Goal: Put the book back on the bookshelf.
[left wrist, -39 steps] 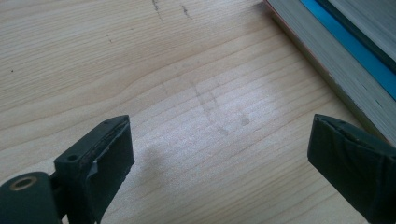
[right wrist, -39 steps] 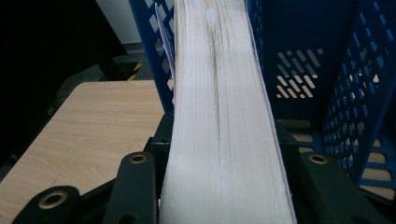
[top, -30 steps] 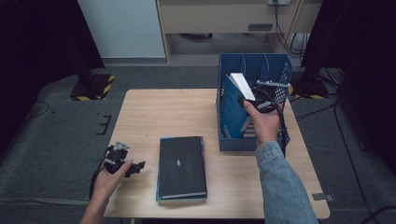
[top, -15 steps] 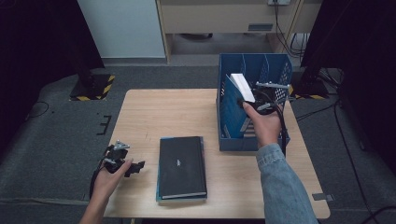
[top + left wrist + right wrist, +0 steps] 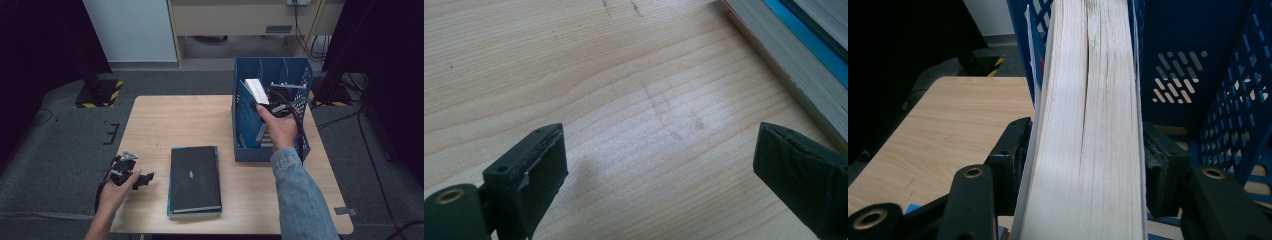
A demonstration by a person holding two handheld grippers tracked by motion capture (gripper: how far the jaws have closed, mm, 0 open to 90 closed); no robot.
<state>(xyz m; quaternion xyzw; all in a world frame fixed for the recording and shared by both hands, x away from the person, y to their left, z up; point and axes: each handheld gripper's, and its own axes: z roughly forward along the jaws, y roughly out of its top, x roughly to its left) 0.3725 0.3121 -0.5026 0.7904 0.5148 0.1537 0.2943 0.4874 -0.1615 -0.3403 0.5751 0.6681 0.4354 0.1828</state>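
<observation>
Book going into the blue file crate

The right hand-held gripper point(image 5: 1083, 165), jaws just easing apart, brackets the upright book point(image 5: 1088, 125) inside the crate point(image 5: 245, 120); release fully before lifting straight out. The left hand-held gripper point(image 5: 659, 175) hovers wide over the bench point(image 5: 624, 75).

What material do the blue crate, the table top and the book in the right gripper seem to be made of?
Blue crate: probably moulded plastic, matt, with slotted, perforated walls.
Table top: pale wood or wood-look laminate, with visible grain lines; which one is unclear.
Book: paper, shown by the cream page edges stacked between the right gripper jaws.
</observation>
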